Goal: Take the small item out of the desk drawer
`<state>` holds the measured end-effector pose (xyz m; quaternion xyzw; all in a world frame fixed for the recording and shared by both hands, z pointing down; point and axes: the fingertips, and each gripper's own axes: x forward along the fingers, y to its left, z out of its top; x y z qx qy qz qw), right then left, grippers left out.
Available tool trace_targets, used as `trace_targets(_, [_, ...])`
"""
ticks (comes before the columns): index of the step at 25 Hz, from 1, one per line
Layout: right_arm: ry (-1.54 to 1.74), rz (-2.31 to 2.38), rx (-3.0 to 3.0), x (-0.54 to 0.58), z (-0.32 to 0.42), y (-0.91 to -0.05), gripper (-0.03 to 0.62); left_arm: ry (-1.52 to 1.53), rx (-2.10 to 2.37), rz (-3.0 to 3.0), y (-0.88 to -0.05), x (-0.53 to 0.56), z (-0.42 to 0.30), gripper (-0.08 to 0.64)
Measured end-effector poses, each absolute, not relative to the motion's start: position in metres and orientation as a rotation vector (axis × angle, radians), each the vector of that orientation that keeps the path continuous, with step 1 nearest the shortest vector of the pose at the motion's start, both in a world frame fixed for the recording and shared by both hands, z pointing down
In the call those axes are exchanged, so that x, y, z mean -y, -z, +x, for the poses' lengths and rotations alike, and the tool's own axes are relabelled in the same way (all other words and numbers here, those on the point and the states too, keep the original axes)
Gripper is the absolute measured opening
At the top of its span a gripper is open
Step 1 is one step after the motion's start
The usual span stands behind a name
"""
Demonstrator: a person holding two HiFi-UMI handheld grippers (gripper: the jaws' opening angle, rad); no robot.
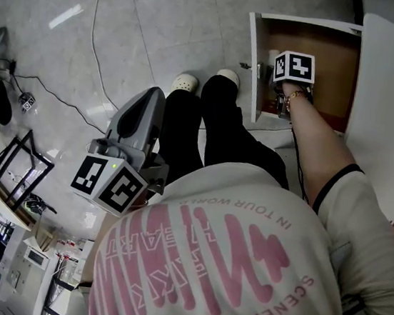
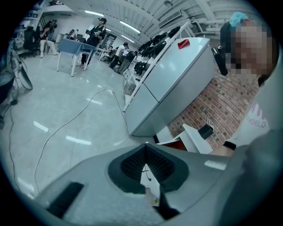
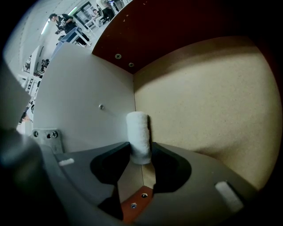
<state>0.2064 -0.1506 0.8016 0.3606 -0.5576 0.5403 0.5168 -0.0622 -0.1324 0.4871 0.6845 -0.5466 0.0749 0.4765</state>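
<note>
White and fuzzy, the small roll (image 3: pixel 138 132) is standing upright in the corner of the wooden drawer (image 3: pixel 212 97), where the right tool (image 3: pixel 140 155) is clamping its lower end, while the left tool (image 2: pixel 148 172) is hovering over the floor (image 1: pixel 149 31) with jaws together.
</note>
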Motion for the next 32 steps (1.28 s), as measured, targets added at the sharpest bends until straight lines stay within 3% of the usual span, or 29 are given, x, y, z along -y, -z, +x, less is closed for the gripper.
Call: trace_targets(32, [-1.351,0.788,1.389,0.152,0.201,-0.806,0.137,-0.167,1.358,1.625,-0.502,0.126,-0.057,0.005])
